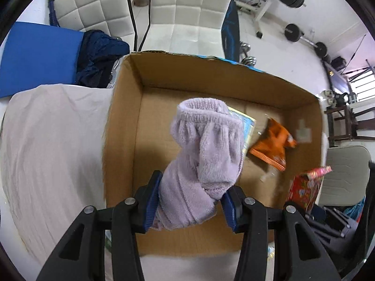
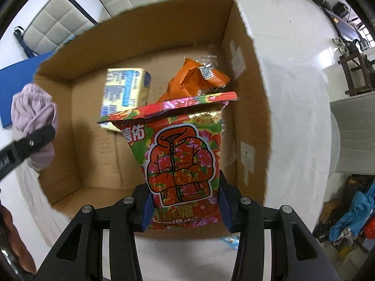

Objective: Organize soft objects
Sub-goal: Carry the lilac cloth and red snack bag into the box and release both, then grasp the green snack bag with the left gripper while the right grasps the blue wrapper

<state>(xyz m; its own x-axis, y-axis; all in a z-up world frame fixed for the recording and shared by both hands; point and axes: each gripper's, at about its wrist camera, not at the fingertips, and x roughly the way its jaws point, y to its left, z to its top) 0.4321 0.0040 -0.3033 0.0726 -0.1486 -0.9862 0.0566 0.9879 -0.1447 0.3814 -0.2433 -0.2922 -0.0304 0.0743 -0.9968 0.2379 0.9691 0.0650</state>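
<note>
Left gripper point(image 1: 191, 201) clamped on lilac cloth point(image 1: 206, 154), fleecy, limp, held above box point(image 1: 126, 117); could snag on the cardboard wall or slump out. Right gripper point(image 2: 185, 207) pinching glossy floral pack point(image 2: 182, 154) over the box: slick film, could slide loose onto 2 packs below.

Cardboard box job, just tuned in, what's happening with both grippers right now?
Left gripper is shut on a lilac fleece cloth, held over the open cardboard box. Right gripper is shut on a red floral packet, also over the box. A yellow pack and an orange packet already lie inside.
</note>
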